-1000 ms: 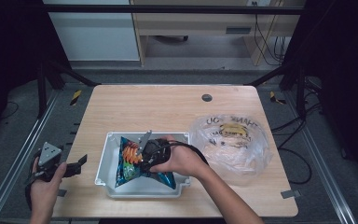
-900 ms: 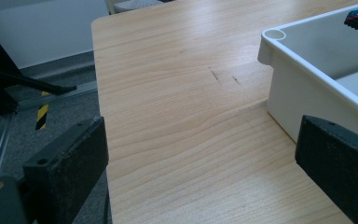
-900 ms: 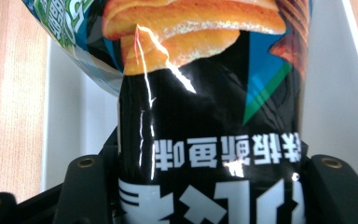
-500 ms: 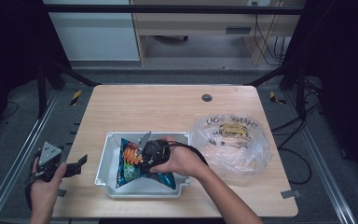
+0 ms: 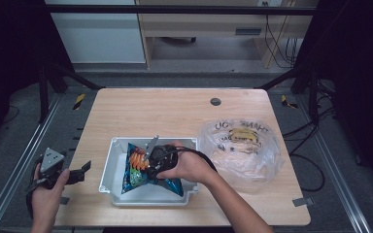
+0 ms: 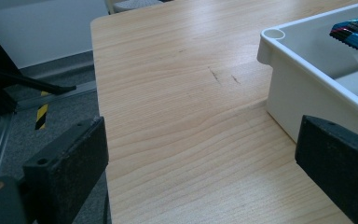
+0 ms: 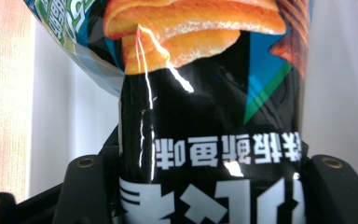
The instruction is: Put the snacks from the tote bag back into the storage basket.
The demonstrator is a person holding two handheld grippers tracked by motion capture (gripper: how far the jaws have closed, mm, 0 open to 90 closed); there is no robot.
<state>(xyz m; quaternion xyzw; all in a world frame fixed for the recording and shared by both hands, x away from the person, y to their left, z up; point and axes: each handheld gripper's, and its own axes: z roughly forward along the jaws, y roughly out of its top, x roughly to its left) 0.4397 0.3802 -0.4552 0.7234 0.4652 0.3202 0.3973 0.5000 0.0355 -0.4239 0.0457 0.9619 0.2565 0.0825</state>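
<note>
The right gripper (image 5: 151,156) has its jaws clamped on the chip bag (image 5: 141,171), which lies in the white bin (image 5: 108,167) near the counter's (image 5: 175,109) front edge. From above, the right hand (image 5: 187,166) covers most of that gripper and the bag's right half, so the pinch itself is hidden there. In the right gripper view the bag (image 7: 205,140) is squeezed between the two black jaws; its top and bottom are cut off, and only the pictured chips and some upside-down print can be read.

The left gripper (image 5: 80,171) sits at the counter's left edge, just beside the bin, jaws apart with bare wood between them. In the left gripper view only a corner of the bin (image 6: 298,74) and a sliver of the bag (image 6: 356,30) show.

To the right of the bin lies a clear plastic bag (image 5: 240,148); what it holds looks like bananas, though the film blurs it.
</note>
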